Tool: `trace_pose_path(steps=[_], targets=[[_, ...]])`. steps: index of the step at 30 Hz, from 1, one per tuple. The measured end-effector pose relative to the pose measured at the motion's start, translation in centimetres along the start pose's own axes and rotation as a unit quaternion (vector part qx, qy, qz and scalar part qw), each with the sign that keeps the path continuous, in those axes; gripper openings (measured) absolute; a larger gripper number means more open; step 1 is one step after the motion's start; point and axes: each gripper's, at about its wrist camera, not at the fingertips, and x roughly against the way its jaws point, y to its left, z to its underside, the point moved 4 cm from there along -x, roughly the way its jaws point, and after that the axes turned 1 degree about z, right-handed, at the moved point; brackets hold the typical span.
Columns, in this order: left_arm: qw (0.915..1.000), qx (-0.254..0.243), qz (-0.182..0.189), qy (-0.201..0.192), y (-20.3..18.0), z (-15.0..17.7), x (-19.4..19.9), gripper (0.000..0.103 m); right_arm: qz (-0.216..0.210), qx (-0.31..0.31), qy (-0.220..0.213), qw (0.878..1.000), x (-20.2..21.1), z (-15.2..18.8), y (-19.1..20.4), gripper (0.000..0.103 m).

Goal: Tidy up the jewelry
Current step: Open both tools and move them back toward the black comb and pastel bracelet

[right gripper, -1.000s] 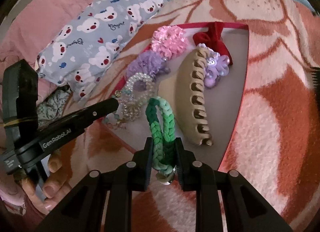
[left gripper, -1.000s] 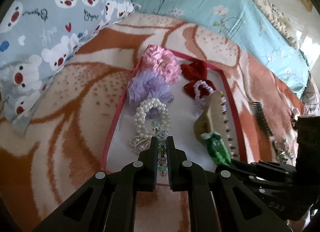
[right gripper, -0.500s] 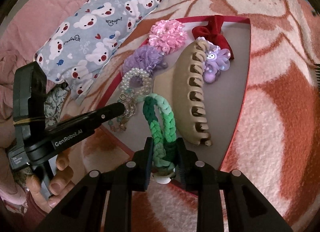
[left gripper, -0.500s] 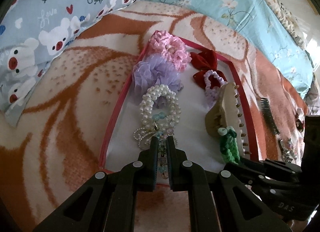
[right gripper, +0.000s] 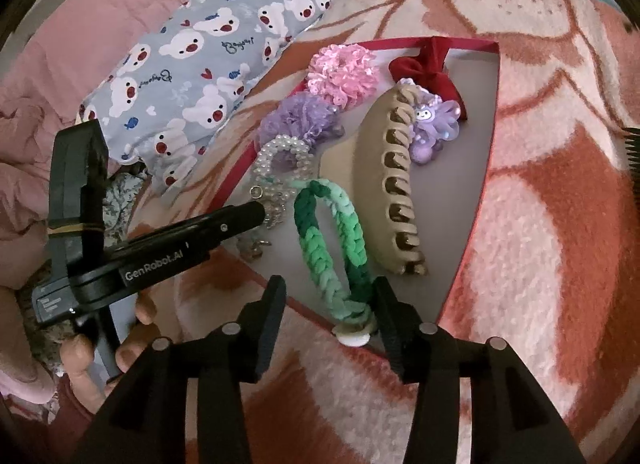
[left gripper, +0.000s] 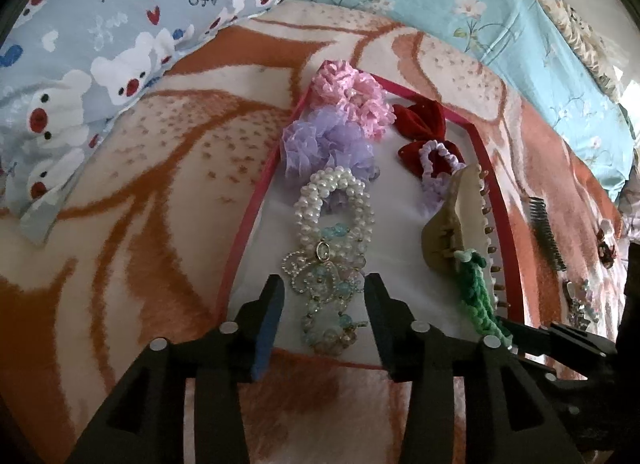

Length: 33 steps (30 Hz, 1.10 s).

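Observation:
A white mat with a red border (left gripper: 404,248) (right gripper: 468,168) lies on the blanket and holds the accessories. My left gripper (left gripper: 324,300) is open; a pale blue crystal bracelet (left gripper: 328,316) lies on the mat between its fingers, below a pearl bracelet (left gripper: 332,208). My right gripper (right gripper: 330,300) is open; a green braided band (right gripper: 336,248) lies on the mat with its near end between the fingers. A beige claw clip (right gripper: 384,184) (left gripper: 456,224), pink scrunchie (left gripper: 352,96), purple scrunchie (left gripper: 324,144), red bow (left gripper: 424,124) and purple charm tie (right gripper: 434,128) also lie on the mat.
The mat lies on an orange and cream blanket (left gripper: 160,184). A bear-print pillow (left gripper: 100,36) is to the left, a teal floral quilt (left gripper: 480,16) behind. A black comb (left gripper: 546,232) and small pieces (left gripper: 580,300) lie on the blanket right of the mat.
Both grippers have opened. The left let go of the crystal bracelet and the right let go of the green braided band; both now lie on the mat.

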Motion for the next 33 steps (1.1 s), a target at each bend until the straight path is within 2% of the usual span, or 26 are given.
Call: trace_pose_path(steps=[3, 15, 30, 33], targets=[[1.0000, 0.001, -0.001, -0.007, 0.0, 0.0, 0.9, 0.048, -0.003, -0.003, -0.006, 1.000, 1.0, 0.3, -0.2, 0.048], [0.9991, -0.017, 0.023, -0.030, -2.6, -0.3, 4.4, 0.051, 0.010, -0.045, -0.053, 0.998, 6.4, 1.2, -3.6, 0.048], [0.9932, -0.088, 0.073, -0.024, -11.1, 0.5, 5.7, 0.051, 0.073, -0.115, -0.098, 0.986, 13.7, 4.6, -11.8, 0.048], [0.9910, -0.104, 0.083, -0.018, -13.2, 0.7, 5.2, 0.055, 0.096, -0.129, -0.106, 0.981, 15.5, 5.6, -14.0, 0.048]])
